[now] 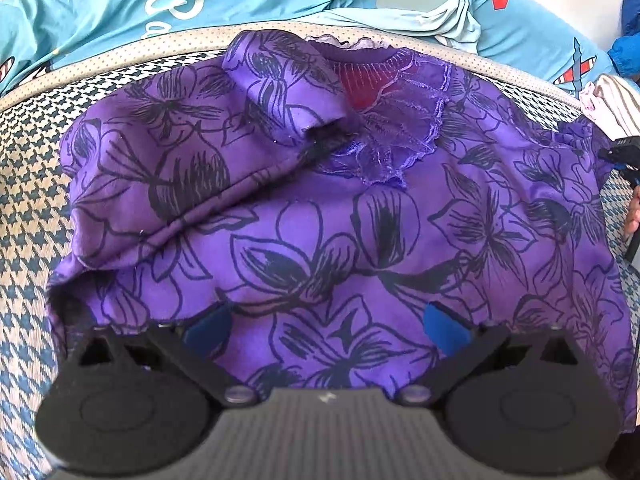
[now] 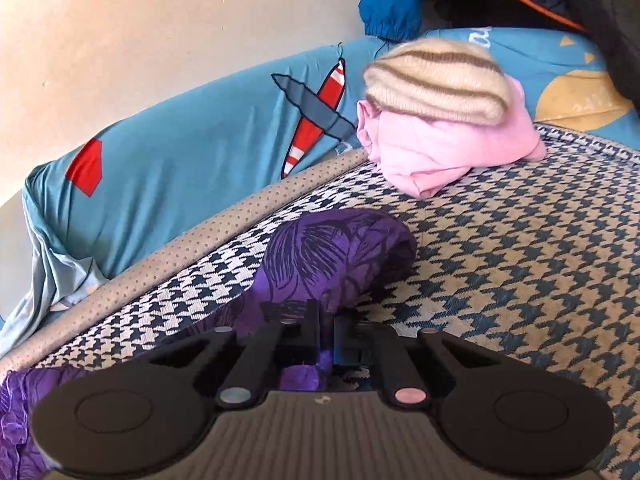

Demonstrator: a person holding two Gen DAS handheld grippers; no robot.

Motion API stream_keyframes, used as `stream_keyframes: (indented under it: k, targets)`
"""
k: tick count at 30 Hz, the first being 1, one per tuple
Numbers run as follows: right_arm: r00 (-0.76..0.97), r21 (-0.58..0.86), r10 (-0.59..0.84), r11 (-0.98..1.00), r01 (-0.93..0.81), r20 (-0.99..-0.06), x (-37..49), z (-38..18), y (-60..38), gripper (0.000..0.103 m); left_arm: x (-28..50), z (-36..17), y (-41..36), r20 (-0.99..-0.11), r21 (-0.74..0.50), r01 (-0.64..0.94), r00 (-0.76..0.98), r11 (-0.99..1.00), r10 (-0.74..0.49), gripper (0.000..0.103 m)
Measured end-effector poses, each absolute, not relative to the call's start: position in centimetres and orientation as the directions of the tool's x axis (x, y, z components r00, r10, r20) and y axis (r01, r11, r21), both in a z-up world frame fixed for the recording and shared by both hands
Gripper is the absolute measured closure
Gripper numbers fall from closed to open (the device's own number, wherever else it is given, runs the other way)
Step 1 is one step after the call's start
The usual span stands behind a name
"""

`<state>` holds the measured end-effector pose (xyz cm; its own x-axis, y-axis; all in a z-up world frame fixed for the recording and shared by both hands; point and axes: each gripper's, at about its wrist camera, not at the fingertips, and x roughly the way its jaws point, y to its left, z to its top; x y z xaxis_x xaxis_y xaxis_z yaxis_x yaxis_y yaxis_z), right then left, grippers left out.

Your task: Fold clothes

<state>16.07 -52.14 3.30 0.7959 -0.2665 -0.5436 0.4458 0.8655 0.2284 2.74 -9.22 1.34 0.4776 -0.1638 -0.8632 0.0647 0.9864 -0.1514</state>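
The top (image 1: 320,208) is purple with black flower outlines, the mat (image 2: 520,260) navy-and-cream houndstooth, the sheet (image 2: 180,152) teal at eleven o'clock, the folded cloth (image 2: 448,148) pink.

text: none fully legible | blue sheet (image 1: 100,12): white cursive lettering, partly hidden, unreadable

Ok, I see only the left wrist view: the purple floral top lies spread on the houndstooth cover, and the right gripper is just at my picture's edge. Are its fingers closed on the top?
Observer: Yes. The right gripper has its fingers shut, and the purple floral top seems pinched between them at the sleeve.
Operator: Where does the sleeve end lie?
Observer: Its rounded end rests on the houndstooth cover, just beyond the fingertips.
Operator: Is something behind it?
Observer: A folded pink garment with a cream and brown striped knit on top, at the cover's far edge.
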Motion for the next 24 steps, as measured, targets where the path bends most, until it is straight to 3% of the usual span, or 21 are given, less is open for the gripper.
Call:
stream_keyframes:
  k: [9,12,17,24]
  targets:
    - [0.714,0.18,-0.531,0.73,0.659,-0.457,11.1,7.3,-52.4,0.097,2.5,1.4,-9.6,-0.858,-0.121,0.081,0.493,0.989,-0.146,0.0]
    - [0.634,0.181,-0.581,0.648,0.74,-0.511,8.7,7.6,-53.8,0.097,2.4,1.4,-9.8,-0.857,-0.111,0.088,0.496,0.99,-0.14,0.0]
    - [0.536,0.211,-0.541,0.548,0.809,-0.648,5.6,6.9,-56.0,0.097,2.2,1.6,-9.9,-0.853,-0.091,0.095,0.507,0.991,-0.127,0.0]
    - [0.515,0.264,-0.508,0.486,0.833,-0.69,1.9,7.1,-55.9,0.091,1.9,1.9,-9.1,-0.844,-0.059,0.069,0.529,0.996,-0.086,0.0]
